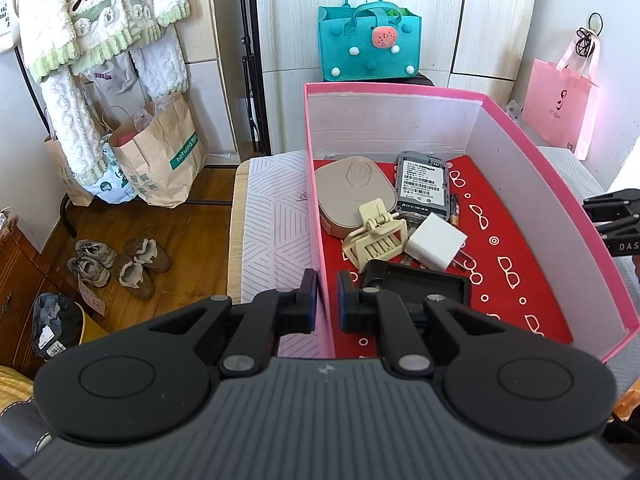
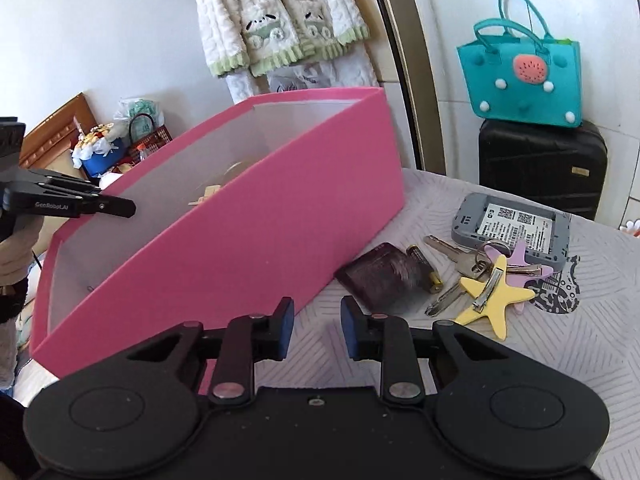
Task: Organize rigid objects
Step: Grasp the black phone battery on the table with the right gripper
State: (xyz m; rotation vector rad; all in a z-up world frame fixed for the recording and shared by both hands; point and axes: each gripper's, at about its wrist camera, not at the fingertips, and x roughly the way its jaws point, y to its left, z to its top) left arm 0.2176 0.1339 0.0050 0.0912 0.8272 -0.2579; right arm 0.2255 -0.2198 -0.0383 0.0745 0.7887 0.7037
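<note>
up close, the left gripper (image 1: 327,300) is clamped on the near left wall of the pink box (image 1: 560,184), one blue pad outside and one inside the thin pink edge. the box is a shallow open carton, pink outside, white inside, with a red floor printed with white spectacles and rings; it sits on a pale patterned cover (image 1: 276,216).

inside it, from the left wrist view: a beige rounded case (image 1: 344,192) at 11 o'clock, a grey device with a barcode label (image 1: 422,184) at 12 o'clock, a cream hair claw (image 1: 376,236) at the centre resting against the case, a white charger plug (image 1: 436,242) just beside the claw at 3 o'clock, and a black flat piece (image 1: 424,284) at 6 o'clock near the pads.

the right gripper (image 2: 316,330) stands open with nothing between its blue pads, above the cover beside the box's outer wall. at 2 o'clock of it lie a dark maroon wallet-like piece (image 2: 380,276), a battery (image 2: 424,268) touching it, keys (image 2: 456,268), a yellow star clip (image 2: 494,296) over a purple star (image 2: 520,252), and a second grey labelled device (image 2: 512,226).
</note>
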